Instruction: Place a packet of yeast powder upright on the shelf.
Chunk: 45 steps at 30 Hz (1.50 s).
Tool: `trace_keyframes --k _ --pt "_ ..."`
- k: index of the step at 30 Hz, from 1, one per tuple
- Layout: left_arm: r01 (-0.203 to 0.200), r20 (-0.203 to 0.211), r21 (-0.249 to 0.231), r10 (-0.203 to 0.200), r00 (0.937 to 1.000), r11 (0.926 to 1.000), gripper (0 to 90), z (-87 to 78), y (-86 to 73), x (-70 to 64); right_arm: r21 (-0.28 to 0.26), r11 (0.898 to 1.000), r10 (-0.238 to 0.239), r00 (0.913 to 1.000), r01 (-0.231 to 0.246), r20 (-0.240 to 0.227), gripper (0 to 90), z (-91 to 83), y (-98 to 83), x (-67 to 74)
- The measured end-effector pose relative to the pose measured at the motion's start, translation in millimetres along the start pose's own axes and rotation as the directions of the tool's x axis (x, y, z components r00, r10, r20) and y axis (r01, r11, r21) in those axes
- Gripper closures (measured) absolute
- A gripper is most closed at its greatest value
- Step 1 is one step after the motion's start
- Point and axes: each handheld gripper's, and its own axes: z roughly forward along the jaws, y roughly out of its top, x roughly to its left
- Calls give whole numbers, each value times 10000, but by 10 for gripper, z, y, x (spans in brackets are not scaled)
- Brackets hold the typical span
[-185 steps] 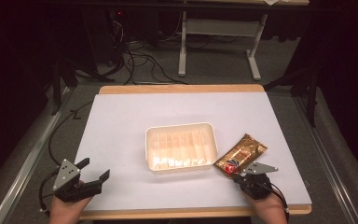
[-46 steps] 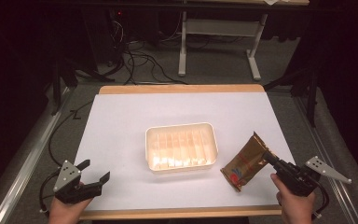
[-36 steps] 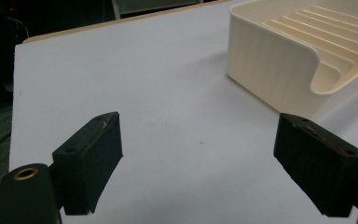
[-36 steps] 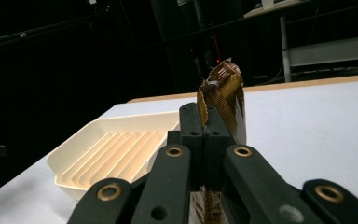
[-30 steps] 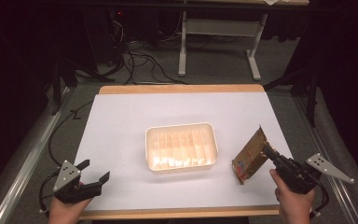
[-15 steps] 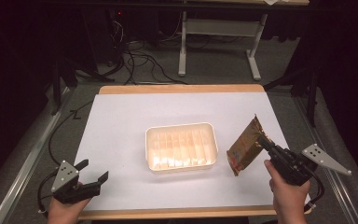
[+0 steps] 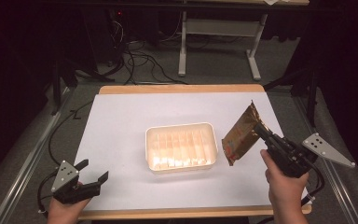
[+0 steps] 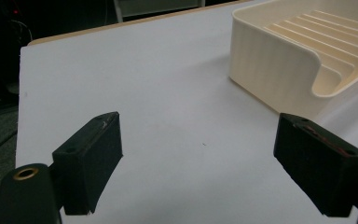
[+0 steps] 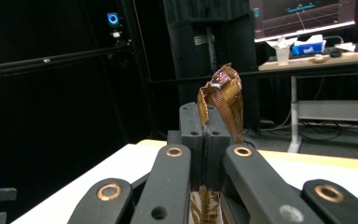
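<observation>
The right gripper (image 7: pixel 259 131), jaws pinched on the gold snack packet (image 7: pixel 240 134), held it aloft just right of the cream tray (image 7: pixel 180 167); next probably came carrying it over and releasing. The left gripper (image 7: pixel 93 173) rested spread, well left of the tray

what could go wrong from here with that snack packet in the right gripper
1. The right gripper pinches the brown packet only at one edge, and it hangs tilted in the air beside the cream tray; it could slip or swing out.
2. If released here it would likely land on the white table, not in the tray.
3. The left gripper rests open, far from the tray, so a nudged tray would slide unsteadied.
</observation>
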Motion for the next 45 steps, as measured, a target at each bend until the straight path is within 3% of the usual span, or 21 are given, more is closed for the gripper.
trace_keyframes --k 11,23,37,45 --pt "-24 -151 1 24 9999 10000 158 -40 -19 4 -111 9999 -95 9983 88 -569 900 245 105 212" --pt "163 -468 -101 -167 9988 9998 158 -183 -86 51 149 9999 -68 9966 81 -826 900 555 36 322" --pt "330 -776 -154 -341 9964 9993 158 -314 -147 74 627 9980 24 9974 21 -715 900 883 -120 331" --pt "309 -732 -162 -321 9968 9994 158 -314 -142 68 877 9961 0 9984 50 -567 900 1013 -194 366"
